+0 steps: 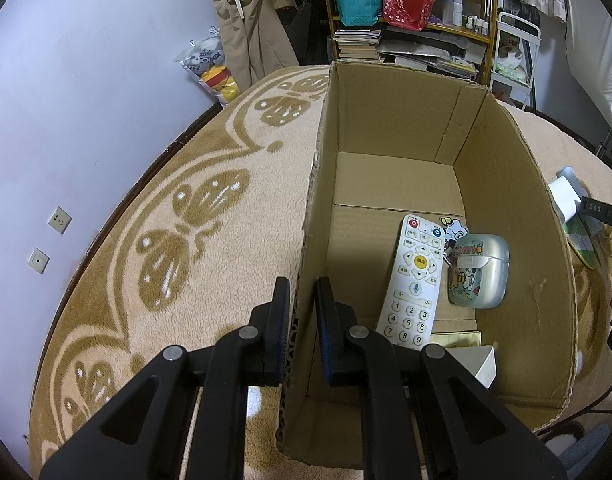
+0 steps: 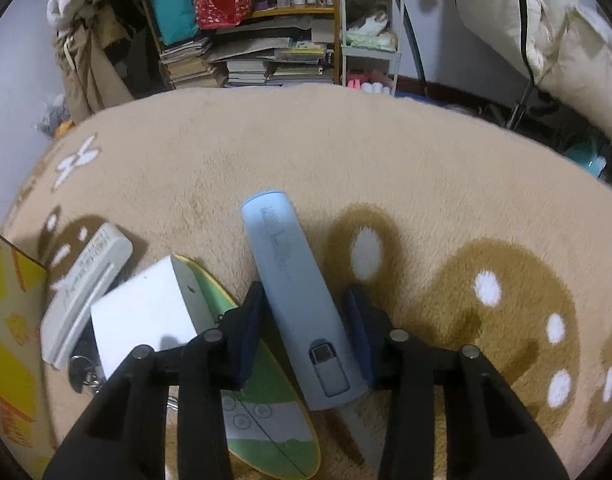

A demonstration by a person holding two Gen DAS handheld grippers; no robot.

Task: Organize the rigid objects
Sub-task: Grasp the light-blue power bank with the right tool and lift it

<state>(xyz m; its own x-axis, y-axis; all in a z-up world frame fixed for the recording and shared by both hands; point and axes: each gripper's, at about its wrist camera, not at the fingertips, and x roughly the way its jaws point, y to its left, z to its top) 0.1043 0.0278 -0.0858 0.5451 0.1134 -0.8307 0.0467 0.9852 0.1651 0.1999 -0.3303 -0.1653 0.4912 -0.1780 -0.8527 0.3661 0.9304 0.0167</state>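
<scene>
My left gripper [image 1: 302, 294] is shut on the left wall of an open cardboard box [image 1: 394, 120], one finger outside and one inside. On the box floor lie a white remote [image 1: 414, 280], a silver sticker-covered case [image 1: 480, 272] and a small white carton [image 1: 482, 364]. In the right wrist view a long light-blue device [image 2: 277, 248] lies on the carpet between the fingers of my right gripper [image 2: 306, 304]. The left pad sits against its side. A thin dark gap shows at the right pad, so the jaws stand open around it.
Left of the blue device lie a white block [image 2: 145, 312], a grey-white remote [image 2: 85, 292], keys [image 2: 81, 372] and a green oval pad [image 2: 265, 432]. The box's printed outer wall [image 2: 9, 320] is at the far left. Shelves with books [image 2: 245, 64] stand beyond the rug.
</scene>
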